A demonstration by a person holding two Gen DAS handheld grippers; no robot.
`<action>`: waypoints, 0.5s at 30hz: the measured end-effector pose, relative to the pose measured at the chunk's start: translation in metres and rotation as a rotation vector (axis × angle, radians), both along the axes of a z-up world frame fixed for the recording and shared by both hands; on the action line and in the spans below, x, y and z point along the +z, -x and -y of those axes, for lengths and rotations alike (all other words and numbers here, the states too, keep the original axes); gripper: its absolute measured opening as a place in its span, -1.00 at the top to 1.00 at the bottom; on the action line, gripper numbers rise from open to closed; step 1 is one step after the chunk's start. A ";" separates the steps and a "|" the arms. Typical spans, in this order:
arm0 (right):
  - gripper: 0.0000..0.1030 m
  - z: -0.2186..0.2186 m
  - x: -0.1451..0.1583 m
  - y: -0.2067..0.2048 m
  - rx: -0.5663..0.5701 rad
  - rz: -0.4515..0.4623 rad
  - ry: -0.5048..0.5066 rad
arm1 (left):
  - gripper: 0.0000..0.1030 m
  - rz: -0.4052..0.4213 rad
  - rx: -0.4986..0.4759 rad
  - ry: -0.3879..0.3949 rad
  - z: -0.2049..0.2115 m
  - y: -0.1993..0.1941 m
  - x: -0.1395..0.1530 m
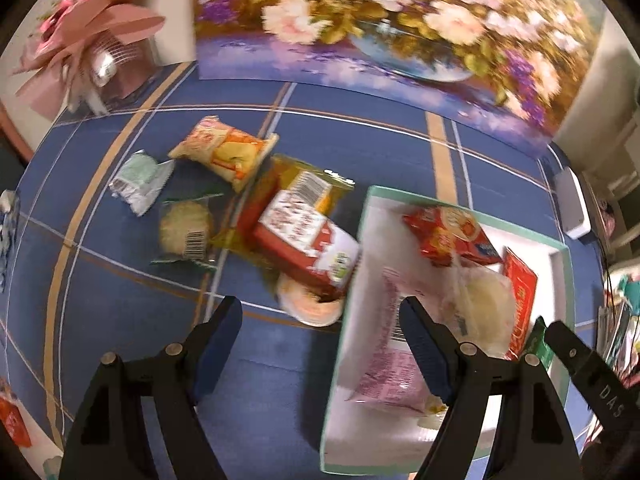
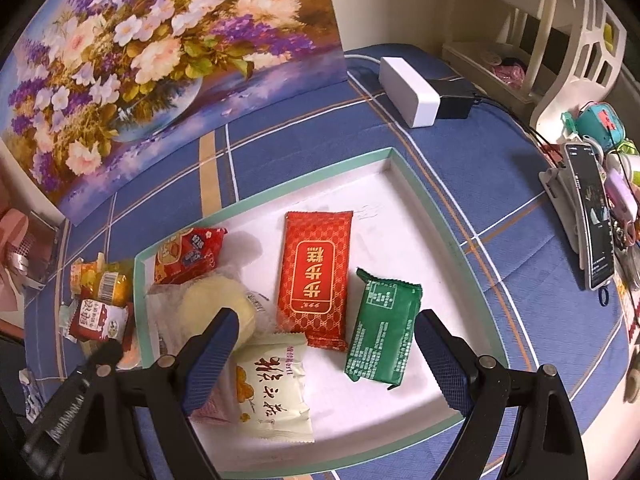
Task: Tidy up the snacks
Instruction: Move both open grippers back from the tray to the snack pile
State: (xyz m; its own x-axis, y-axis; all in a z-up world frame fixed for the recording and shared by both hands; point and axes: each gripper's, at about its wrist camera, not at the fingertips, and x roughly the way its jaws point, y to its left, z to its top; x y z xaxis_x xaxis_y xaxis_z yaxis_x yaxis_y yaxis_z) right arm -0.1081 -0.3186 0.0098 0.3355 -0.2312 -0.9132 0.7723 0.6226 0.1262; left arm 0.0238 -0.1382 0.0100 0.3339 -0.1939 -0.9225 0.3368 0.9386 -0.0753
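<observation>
My left gripper (image 1: 320,308) is open and holds nothing, low over the blue cloth beside the mint-rimmed white tray (image 1: 360,240). Loose on the cloth lie an orange packet (image 1: 224,152), a mint-white packet (image 1: 140,182), a clear-wrapped round cake (image 1: 186,230) and a red-white packet (image 1: 308,240) on a yellow one (image 1: 304,184). My right gripper (image 2: 327,320) is open and empty above the tray (image 2: 440,216). In the tray lie a long red packet (image 2: 316,276), a green packet (image 2: 384,328), a white packet (image 2: 272,392), a pale round cake (image 2: 216,304) and a red packet (image 2: 188,256).
A floral painting (image 2: 140,60) leans at the back. A white box (image 2: 408,88) with a black plug sits behind the tray. A phone on a stand (image 2: 592,216) and small trinkets crowd the right edge. A pink ribboned gift box (image 1: 96,40) stands at the far left.
</observation>
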 end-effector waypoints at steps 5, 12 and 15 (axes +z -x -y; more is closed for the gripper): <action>-0.78 -0.007 0.000 -0.006 0.021 -0.015 0.015 | -0.58 0.011 0.032 -0.022 -0.016 -0.008 0.002; -0.78 -0.019 -0.002 -0.016 0.062 -0.036 0.034 | -0.67 0.044 0.051 -0.052 -0.038 -0.020 0.010; -0.78 -0.027 -0.001 -0.022 0.088 -0.023 0.033 | -0.67 0.072 0.074 -0.066 -0.053 -0.027 0.016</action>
